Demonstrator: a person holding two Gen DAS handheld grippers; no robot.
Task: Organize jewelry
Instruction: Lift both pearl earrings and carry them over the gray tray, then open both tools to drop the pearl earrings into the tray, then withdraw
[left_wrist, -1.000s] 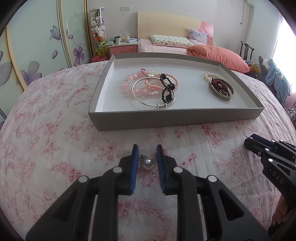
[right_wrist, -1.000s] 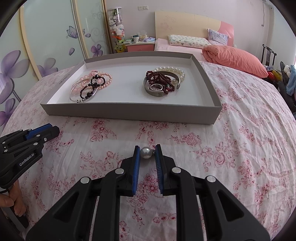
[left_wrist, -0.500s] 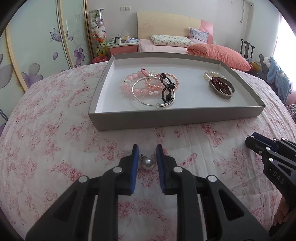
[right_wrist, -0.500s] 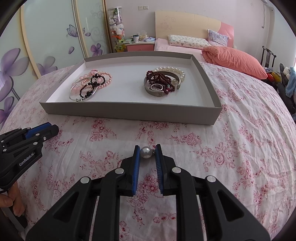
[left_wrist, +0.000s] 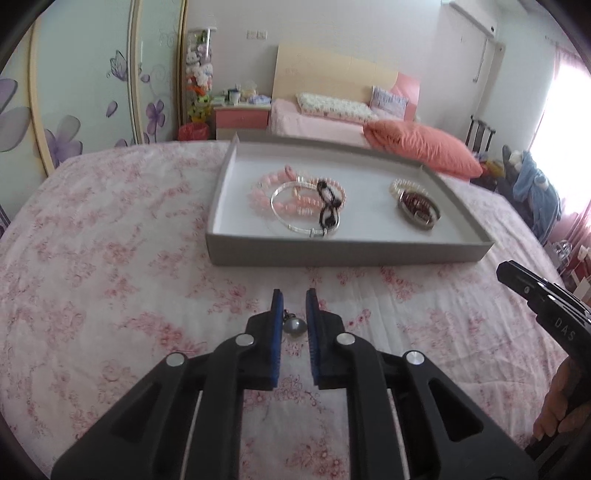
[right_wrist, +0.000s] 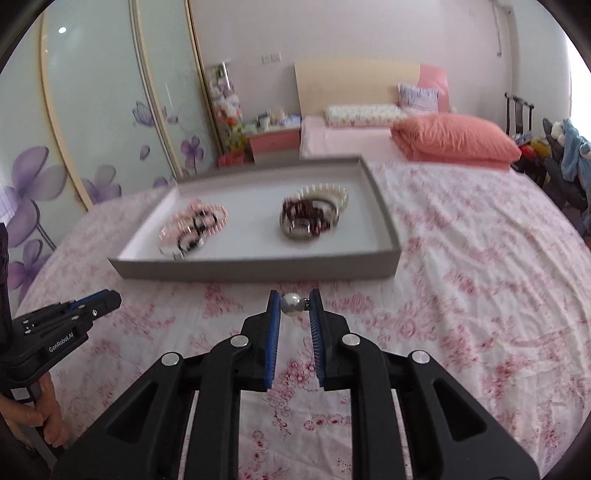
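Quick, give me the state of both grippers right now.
Left gripper: jaws just closing, shut on a pearl earring.
Right gripper: shut on a second pearl earring.

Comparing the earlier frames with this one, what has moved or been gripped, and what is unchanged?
The left tool has just been closing and now pinches its pearl earring, which earlier sat loosely between the pads. Both tools have lifted off the bedspread; the views have shifted and the tray looks farther off. The right tool kept its grip on the other pearl earring. The bracelets in the tray lie as before.
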